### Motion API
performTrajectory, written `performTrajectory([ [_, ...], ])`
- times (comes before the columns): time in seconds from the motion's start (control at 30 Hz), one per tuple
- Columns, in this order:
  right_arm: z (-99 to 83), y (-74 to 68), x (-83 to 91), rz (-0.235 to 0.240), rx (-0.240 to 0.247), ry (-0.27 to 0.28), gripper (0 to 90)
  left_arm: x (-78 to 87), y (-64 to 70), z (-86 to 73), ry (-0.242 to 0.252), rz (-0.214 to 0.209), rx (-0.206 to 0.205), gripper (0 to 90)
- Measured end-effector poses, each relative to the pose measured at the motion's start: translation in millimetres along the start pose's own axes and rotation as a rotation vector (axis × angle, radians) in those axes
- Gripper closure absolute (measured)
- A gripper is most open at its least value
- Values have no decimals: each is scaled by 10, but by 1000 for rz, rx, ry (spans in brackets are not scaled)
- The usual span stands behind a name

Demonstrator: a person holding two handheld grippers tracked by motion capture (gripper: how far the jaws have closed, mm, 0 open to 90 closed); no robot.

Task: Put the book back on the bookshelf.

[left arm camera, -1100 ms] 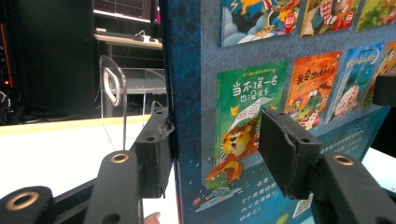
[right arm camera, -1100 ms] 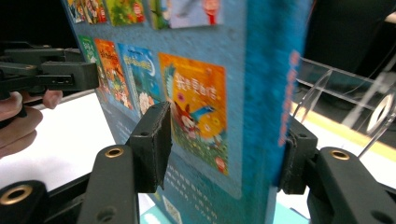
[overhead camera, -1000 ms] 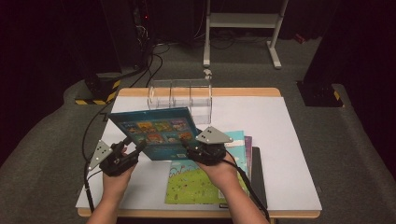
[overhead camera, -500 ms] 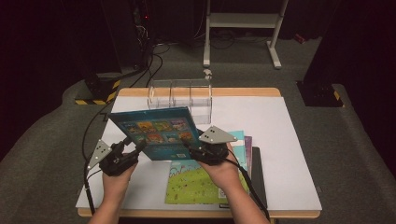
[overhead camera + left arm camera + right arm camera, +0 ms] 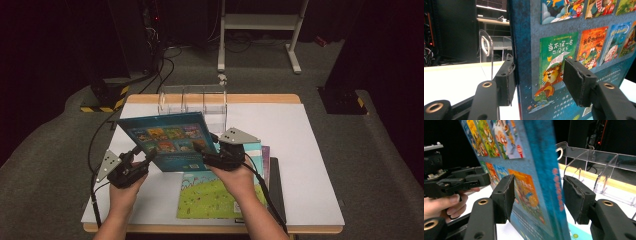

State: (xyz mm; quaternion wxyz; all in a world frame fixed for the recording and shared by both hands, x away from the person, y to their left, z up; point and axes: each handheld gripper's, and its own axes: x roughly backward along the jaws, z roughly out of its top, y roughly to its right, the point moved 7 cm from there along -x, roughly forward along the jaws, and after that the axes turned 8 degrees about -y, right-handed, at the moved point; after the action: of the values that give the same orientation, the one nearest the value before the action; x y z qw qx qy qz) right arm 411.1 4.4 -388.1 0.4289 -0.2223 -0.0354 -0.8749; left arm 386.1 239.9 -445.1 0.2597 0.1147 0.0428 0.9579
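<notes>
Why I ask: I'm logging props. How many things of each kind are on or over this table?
Books: 4 (blue book with cover pictures, green cartoon book, pale teal book, purple book)
Clear acrylic divider rack: 1
Grippers: 2 (left gripper, right gripper)
Black flat slab, kind unclear: 1
Total: 8

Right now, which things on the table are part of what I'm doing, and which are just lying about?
In use: the blue book, with the left tongs and right tongs at its lower corners; probably the clear rack behind it.

Lying about: the green book, the books under it.
</notes>
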Motion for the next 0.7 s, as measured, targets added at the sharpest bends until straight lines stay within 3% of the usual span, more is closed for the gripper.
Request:
performTrajectory([
  [0.23, -44, -32, -114, -33, 53, -64, 472, -27, -17, 13, -14, -9, 28, 448],
  [0.43, -80, -60, -168, -50, 69, -87, 422, -40, -16, 35, -36, -2, 43, 433],
  [0.5, -95, -57, -167, -74, 116, -99, 479, -30, -8, 36, -38, -5, 49, 426],
  [0.7, -118, -95, -113, -32, 161, -95, 545, -29, 8, 30, -40, 9, 47, 394],
])
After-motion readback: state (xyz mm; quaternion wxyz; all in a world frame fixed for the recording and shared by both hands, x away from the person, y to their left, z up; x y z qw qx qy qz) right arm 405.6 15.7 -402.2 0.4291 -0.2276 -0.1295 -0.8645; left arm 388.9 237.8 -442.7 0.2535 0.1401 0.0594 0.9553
